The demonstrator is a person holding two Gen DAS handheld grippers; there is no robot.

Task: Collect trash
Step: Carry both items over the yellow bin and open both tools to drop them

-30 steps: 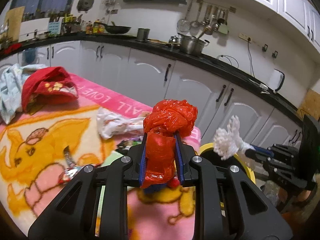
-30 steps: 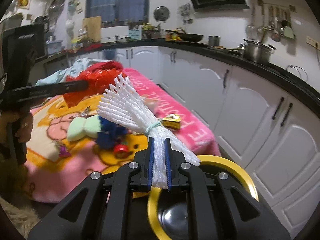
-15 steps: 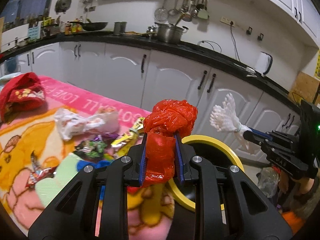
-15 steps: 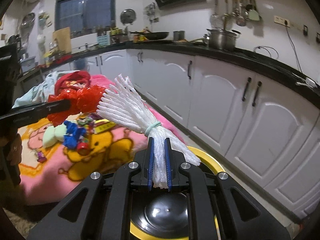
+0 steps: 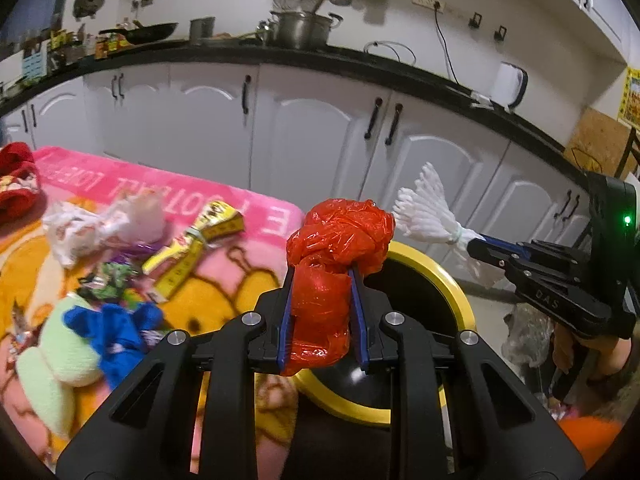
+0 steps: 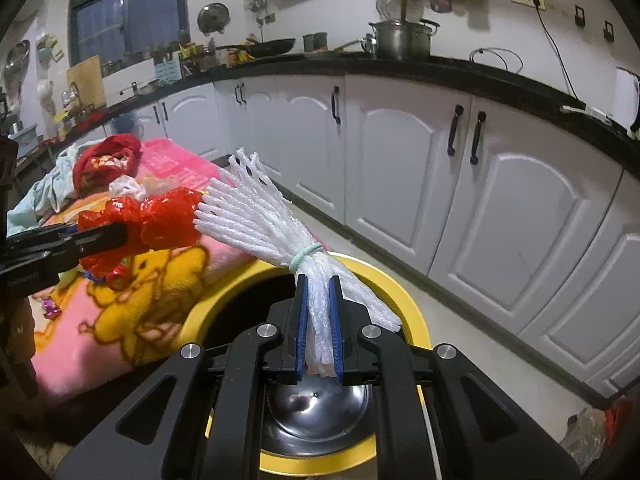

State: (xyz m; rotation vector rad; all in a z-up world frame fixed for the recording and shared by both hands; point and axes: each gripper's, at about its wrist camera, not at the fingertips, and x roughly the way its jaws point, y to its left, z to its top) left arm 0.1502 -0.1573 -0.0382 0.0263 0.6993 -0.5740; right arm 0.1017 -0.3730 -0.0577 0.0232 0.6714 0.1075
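The left gripper [image 5: 320,316] is clenched on a crumpled red plastic bag [image 5: 338,236], its blue fingers [image 5: 286,320] pressing the lower part while the knotted bulk bulges above them. The right gripper [image 6: 318,330] is clenched on a white foam net [image 6: 256,216], a bundle tied at its waist by a pale green rubber band [image 6: 306,254], with the strands fanning out beyond the fingers.

Both pieces of trash hang over or just beside a yellow-rimmed bin [image 6: 384,288], whose dark mouth and shiny bottom lie directly below the right gripper and just right of the left one. In my judgement the step in hand is the carry to the bin, nearly done. The next move calls for bringing each gripper squarely above the opening and releasing, so that the bag and the net fall inside and not on the rim.

Counted: two grippers, two held items, one bin. To the left lies a pink cartoon blanket [image 5: 132,188] with more litter on it: one white crumpled bag [image 5: 80,228], one yellow wrapper [image 5: 192,240], one blue cloth scrap [image 5: 116,332], and several small wrappers too jumbled to count.
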